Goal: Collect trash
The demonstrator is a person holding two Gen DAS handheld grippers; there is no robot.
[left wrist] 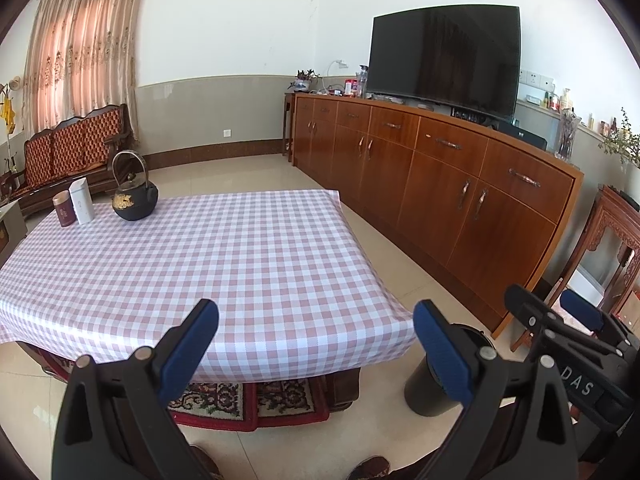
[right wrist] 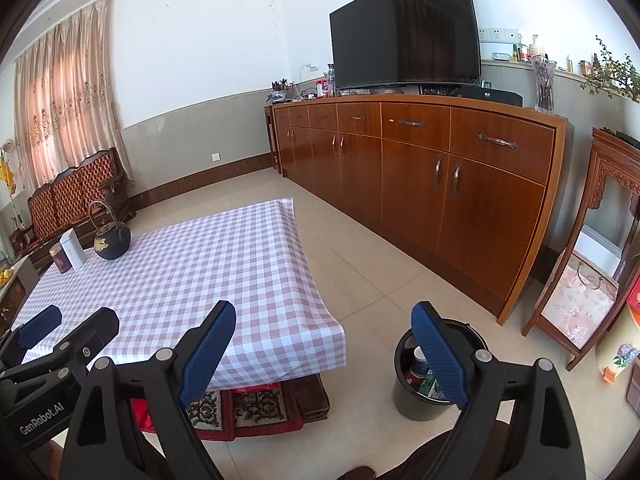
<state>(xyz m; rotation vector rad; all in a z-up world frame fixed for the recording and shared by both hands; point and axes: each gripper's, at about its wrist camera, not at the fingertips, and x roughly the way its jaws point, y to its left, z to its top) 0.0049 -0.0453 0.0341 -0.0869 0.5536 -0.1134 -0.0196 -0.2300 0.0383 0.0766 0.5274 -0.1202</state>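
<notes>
Beside the checked table [right wrist: 224, 264], both grippers gape empty — left [left wrist: 316, 344], right [right wrist: 324, 344] — bin [right wrist: 416, 400] holds trash

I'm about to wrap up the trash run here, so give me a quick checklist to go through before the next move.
1. Left tool free: ok, open, nothing between its fingers.
2. Right tool free: ok, open and holding nothing.
3. Trash in the bin: ok, a paper cup and packaging lie inside.
4. Loose trash on the checkered tablecloth: ok, none visible; only the black teapot, the white box and the dark red tin stand at the far corner.
5. Floor around the table: cannot tell, the tools hide part of it.
6. Bin upright beside the table: ok.
</notes>
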